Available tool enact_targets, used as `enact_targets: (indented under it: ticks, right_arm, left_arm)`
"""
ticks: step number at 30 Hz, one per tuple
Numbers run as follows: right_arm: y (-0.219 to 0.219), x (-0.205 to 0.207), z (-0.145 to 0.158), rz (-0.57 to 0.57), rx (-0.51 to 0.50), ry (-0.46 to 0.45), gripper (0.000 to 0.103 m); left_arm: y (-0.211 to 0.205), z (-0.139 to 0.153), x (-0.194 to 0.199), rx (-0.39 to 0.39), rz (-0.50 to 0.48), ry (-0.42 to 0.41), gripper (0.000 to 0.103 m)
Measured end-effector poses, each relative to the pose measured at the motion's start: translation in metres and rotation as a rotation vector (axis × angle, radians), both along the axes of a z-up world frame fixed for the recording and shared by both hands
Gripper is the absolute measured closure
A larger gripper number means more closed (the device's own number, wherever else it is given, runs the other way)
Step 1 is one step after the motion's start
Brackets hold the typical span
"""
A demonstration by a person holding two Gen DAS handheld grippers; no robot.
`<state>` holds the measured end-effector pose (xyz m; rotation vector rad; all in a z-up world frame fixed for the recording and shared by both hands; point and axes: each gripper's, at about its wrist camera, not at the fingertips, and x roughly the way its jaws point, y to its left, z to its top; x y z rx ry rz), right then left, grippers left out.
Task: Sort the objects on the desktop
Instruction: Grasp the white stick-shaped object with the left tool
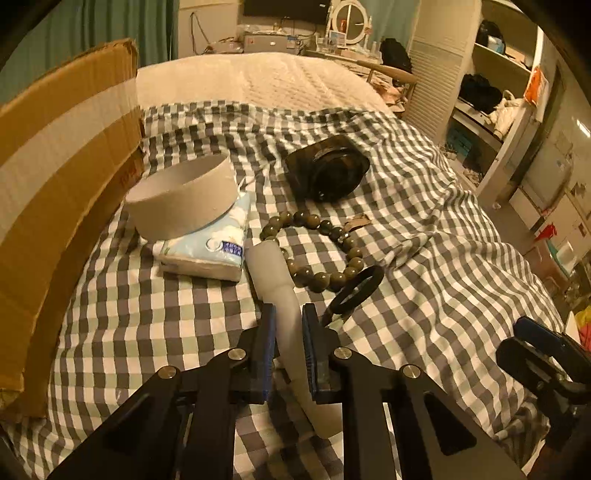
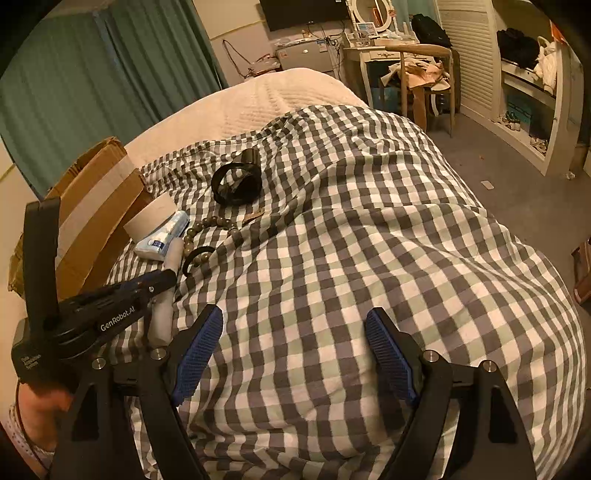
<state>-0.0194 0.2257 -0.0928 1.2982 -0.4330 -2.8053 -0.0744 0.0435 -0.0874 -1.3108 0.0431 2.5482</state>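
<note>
Clamping one pale tube [image 1: 286, 317], left hand-held gripper [image 1: 289, 325]; right hand-held gripper [image 2: 295, 339] spread empty.

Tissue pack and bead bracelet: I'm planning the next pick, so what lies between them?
In the left wrist view, a pale tube lies between tissue pack and bead bracelet, its near end between the left gripper's fingers.

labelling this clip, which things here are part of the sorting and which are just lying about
Job: white tube in left hand-held gripper, bead bracelet, tissue pack, cardboard ring, black ring, dark tray, cardboard box.

Lying about: chair, mirror.
</note>
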Motion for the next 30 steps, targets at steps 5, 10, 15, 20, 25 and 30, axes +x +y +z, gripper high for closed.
enact_targets:
  ticks: [5,10,15,20,25,30]
  right_arm:
    - [-0.012,0.003,0.009,0.031,0.016,0.037,0.023]
    - [-0.036,-0.008,0.018,0.120,0.051,0.065,0.023]
    - [-0.062,-0.037,0.017,0.182,0.128,0.073,0.023]
    - [-0.064,-0.080,0.010,0.155,0.003,0.066,0.023]
    - [-0.087,-0.118,-0.013,0.191,-0.004,-0.003,0.028]
    - [-0.083,-0.113,-0.037,0.214,-0.016,-0.073,0.064]
  left_arm:
    - [-0.017,0.020,0.002,0.077,0.045,0.008,0.089]
    - [-0.036,0.040,0.002,0.102,0.081,0.068,0.089]
    - [-0.049,0.038,-0.005,0.181,0.091,0.008,0.089]
    - [-0.049,0.019,-0.009,0.111,0.146,-0.099,0.088]
    - [-0.062,0.010,-0.017,0.112,0.213,-0.127,0.087]
    - [-0.064,0.002,-0.021,0.101,0.213,-0.142,0.087]
